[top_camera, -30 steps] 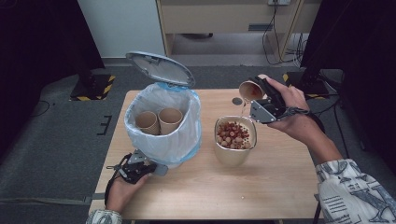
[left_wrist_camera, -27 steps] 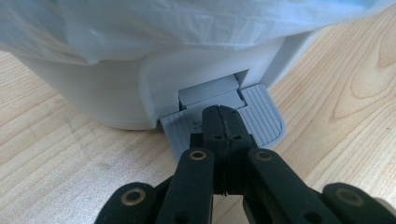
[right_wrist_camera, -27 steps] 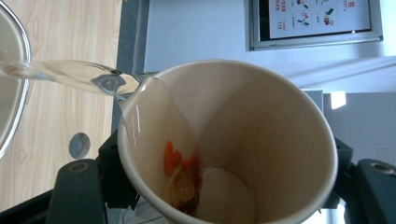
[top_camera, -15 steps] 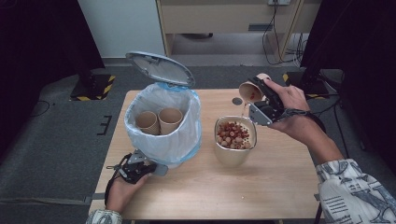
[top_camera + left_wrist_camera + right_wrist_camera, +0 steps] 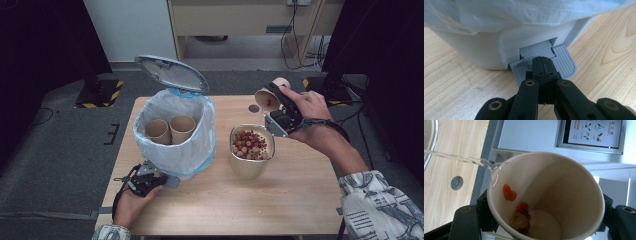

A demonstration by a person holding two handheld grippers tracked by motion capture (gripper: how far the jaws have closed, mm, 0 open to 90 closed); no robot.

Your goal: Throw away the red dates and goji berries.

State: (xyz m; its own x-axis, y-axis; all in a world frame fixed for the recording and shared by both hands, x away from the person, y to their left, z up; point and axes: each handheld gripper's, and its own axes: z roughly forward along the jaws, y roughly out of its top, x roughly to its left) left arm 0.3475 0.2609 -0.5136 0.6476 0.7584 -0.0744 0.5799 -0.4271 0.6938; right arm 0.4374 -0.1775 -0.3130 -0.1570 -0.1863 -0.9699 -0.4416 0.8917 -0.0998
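On the left side of the light wooden table (image 5: 300, 195), the left gripper (image 5: 150, 180) lies low by the foot of a small white plastic bin with a see-through bag inside (image 5: 172, 145). Its two black jaws are squeezed tight together with nothing between them, and their tips press on the grey ribbed pedal (image 5: 567, 63) at the bottom of the bin. The bin's round grey lid (image 5: 172, 74) stands open at the back. Two brown paper cups (image 5: 170, 130) stand side by side inside the bag.

Near the middle of the table stands a wide tan bowl full of small red and pale round bits (image 5: 251, 150), just right of the bin.

Up and to the right of the bowl, the right gripper (image 5: 275, 107) holds a white paper cup (image 5: 546, 197) tight by its sides. The cup is tipped over on its side, with its mouth facing the bowl. A thin stream of clear water (image 5: 456, 158) runs off its rim towards the bowl. A few red berries and one brown piece (image 5: 520, 217) cling to the inside of the cup.
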